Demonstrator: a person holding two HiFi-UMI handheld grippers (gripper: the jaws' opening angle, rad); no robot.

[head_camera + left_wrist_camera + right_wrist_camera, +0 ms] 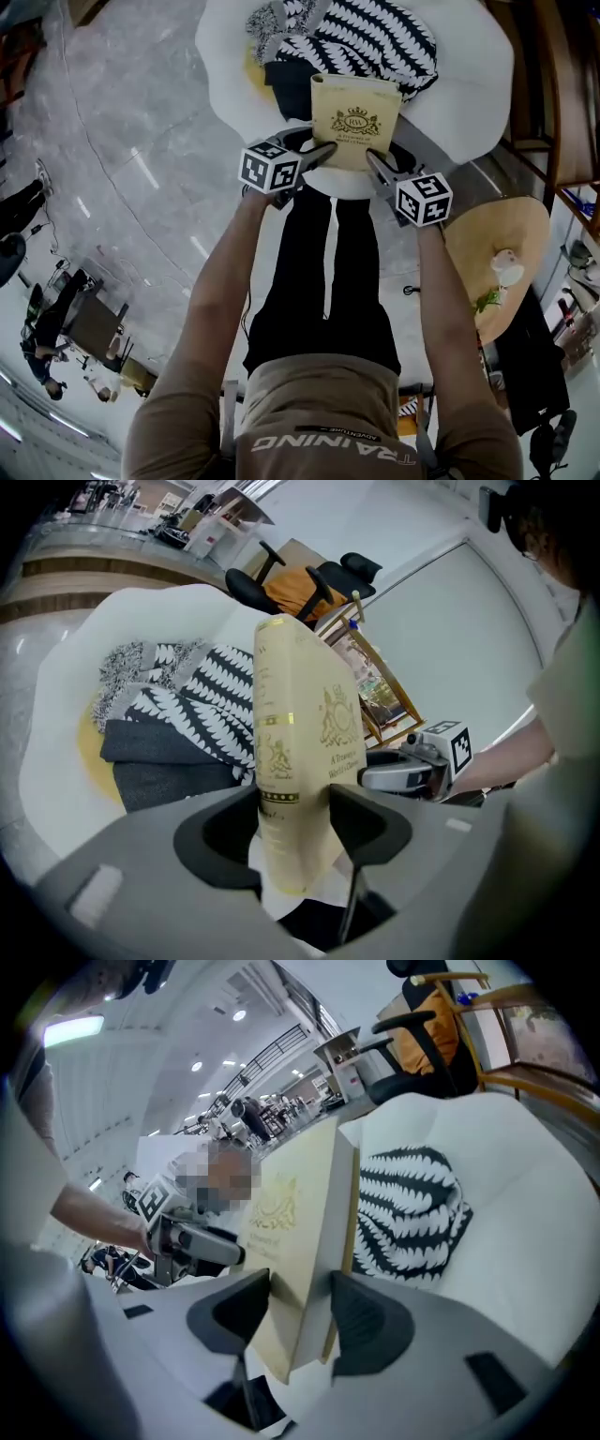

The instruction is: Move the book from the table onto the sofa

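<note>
The pale yellow hardcover book with a gold crest [354, 120] is at the upper centre of the head view, carried over the front edge of the white rounded upholstered sofa [473, 89] and well apart from the light wooden round table [514, 234] at the right of that frame. The left gripper [322, 151] is clamped on the lower corner at the spine side; in the left gripper view both dark jaws press flat against the spine end. The right gripper [374, 160] is clamped on the opposite lower corner; in the right gripper view its jaws pinch cover and page block together. Whether the book already touches the seat cannot be determined. The step in hand is judged to be the set-down. Procedure: carry the book further in from the front edge, since a placement at the lip is likely to slide off. Target the bare white seat just in front of the black-and-white leaf-patterned cushion [375, 37] and the dark grey folded cloth [289, 86]. Lower both grippers at the same rate so that the cover does not twist between them. Lay the book flat, not on its edge. Open the jaws only when the seat carries the full weight, then withdraw both grippers toward the bottom of the frame without dragging the cover
</note>
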